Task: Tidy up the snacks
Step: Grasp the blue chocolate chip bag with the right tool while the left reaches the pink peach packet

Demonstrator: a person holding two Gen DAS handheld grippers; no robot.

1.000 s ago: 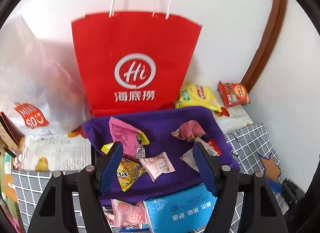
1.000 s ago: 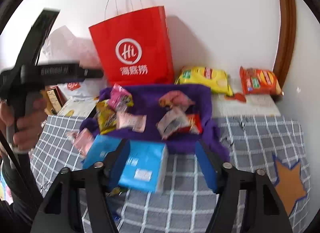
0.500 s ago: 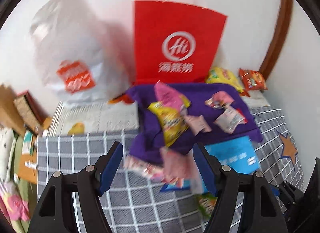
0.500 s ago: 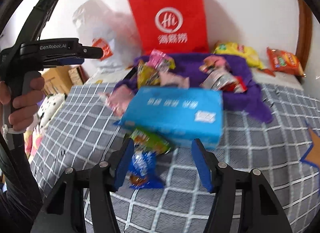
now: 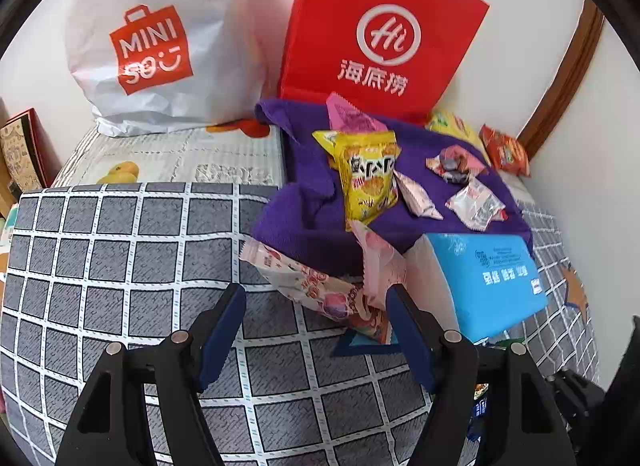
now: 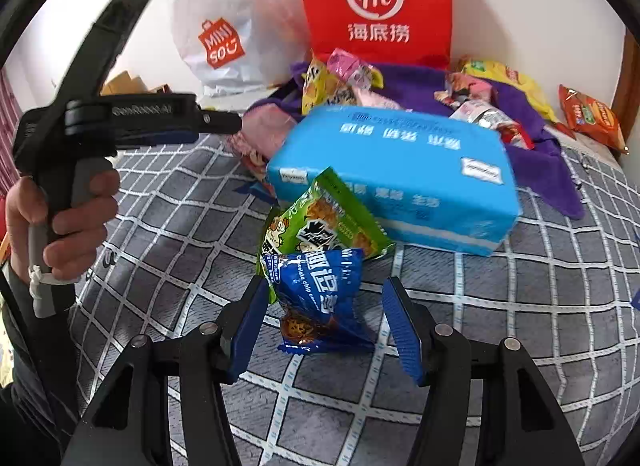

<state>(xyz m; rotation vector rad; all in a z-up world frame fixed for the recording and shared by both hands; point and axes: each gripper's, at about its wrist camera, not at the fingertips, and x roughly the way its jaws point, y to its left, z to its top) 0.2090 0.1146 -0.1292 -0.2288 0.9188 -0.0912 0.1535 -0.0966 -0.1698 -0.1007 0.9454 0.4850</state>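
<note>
You worked over a bed spread (image 5: 120, 266) of grey squares crossed by white lines, set in a corner of white walls with a brown wooden frame (image 5: 568, 65) at the far right. Against the far wall stood a red paper bag (image 5: 380, 45) and, left of it, a white plastic bag (image 5: 160, 45). A purple towel (image 5: 308, 217) lay in front of the red bag with small snack packets scattered on it, a yellow packet (image 5: 370, 181) among them. A blue tissue pack (image 6: 396, 169) sat at the towel's near edge, and an orange packet (image 6: 592, 115) lay at the far right by the wall.

Your left gripper (image 5: 316, 330) had its jaws apart with nothing between them; a pink packet (image 5: 320, 286) lay just beyond its tips, half under the towel's edge. Your right gripper (image 6: 324, 322) also had its jaws apart, with a blue cookie packet (image 6: 320, 298) lying between them on the spread; I saw a gap at each pad. A green packet (image 6: 320, 221) leaned behind the blue one, against the tissue pack. Your left hand (image 6: 60, 225) showed in the right view, wrapped round its handle.
</note>
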